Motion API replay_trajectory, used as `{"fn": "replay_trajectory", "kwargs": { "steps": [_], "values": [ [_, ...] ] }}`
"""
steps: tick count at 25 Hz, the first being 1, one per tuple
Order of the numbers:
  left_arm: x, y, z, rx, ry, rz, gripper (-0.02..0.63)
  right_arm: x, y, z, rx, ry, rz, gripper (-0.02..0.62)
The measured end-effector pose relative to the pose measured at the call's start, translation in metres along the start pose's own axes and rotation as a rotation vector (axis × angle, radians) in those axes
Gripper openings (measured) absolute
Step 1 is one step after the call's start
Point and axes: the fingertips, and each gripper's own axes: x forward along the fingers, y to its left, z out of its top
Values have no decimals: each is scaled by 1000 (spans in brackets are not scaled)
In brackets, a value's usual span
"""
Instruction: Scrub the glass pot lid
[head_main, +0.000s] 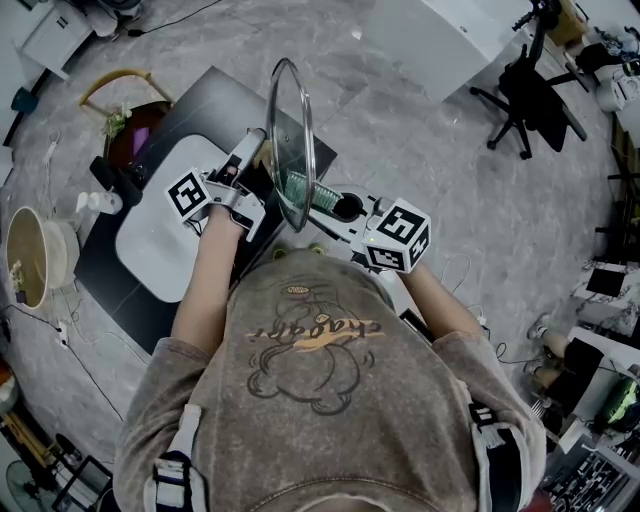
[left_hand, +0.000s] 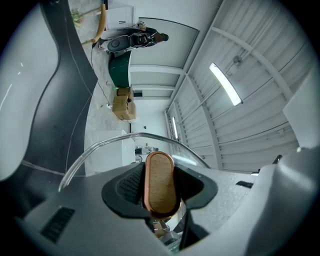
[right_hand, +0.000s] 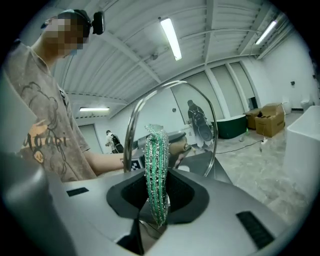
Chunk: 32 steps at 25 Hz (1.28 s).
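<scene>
We hold the glass pot lid (head_main: 291, 135) up on edge in the air between the 2 grippers, above the dark table (head_main: 300, 150), not lying flat. That looks deliberate, since an upright lid leaves a whole face free for scrubbing.

The left gripper (head_main: 256, 145) is clamped on the lid's wooden knob (left_hand: 160, 184). In the left gripper view the knob fills the gap between the pads, and the glass rim arcs just beyond the fingertips. Gripping the knob keeps the fingers off the glass and turns the inner, knobless face toward the other hand.

The right gripper (head_main: 318, 203) is closed on a green scrubber (right_hand: 157, 172), pinched flat between its pads. Much of the scrubber sticks out past the fingertips, so we judge that the mesh would meet the glass before the hard jaws do.

Seen from the right fingers, the lid stands straight ahead, its metal rim curving above and around the scrubber's tip. The scrubber is close against the lower part of the lid, but we cannot tell whether it actually touches.
</scene>
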Motion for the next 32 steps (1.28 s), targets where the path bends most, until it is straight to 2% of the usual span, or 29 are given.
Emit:
{"fn": "replay_trajectory", "kwargs": {
  "steps": [9, 16, 23, 28, 32],
  "values": [
    [2, 4, -12, -27, 18, 8, 172, -26, -2, 51, -24, -78, -7, 89],
    [8, -8, -21, -59, 50, -29, 172, -22, -21, 79, -73, -108, -44, 89],
    [7, -8, -26, -71, 73, -24, 172, -7, -47, 83, -92, -95, -102, 89],
    [6, -5, -24, -72, 60, -5, 172, -3, -59, 84, -84, -105, -107, 89],
    [7, -10, -25, -87, 63, -22, 172, 9, -70, 79, -86, -86, -136, 89]
  ]
}}
